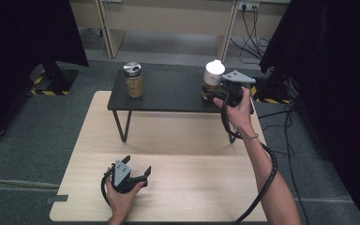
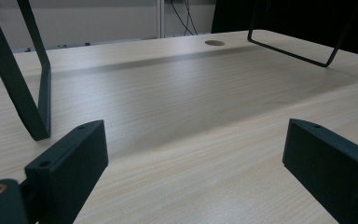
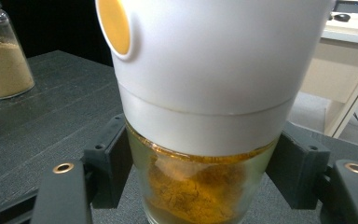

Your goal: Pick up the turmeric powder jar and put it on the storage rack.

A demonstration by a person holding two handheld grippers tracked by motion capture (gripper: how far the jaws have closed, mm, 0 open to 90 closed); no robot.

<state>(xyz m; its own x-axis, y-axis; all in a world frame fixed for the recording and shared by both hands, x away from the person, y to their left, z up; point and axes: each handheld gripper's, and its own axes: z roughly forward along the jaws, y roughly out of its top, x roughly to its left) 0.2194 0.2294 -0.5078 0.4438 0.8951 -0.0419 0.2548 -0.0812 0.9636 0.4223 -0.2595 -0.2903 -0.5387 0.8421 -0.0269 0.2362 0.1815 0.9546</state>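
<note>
Left gripper [image 1: 137,169] rests low on the wooden table [image 1: 178,187], jaws spread, nothing between. Farther off, right gripper [image 1: 217,92] is clamped on the white-capped spice jar [image 3: 205,140] atop the black shelf [image 1: 168,91]; jar base cut off. Silver-lidded jar [image 1: 134,79] stands well to its left.

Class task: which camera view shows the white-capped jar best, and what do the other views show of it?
The right gripper view: the white-capped jar is close up, orange powder visible, right tool shut on its glass. The high view shows it small on the black shelf. The left gripper view looks across the wooden table.
</note>
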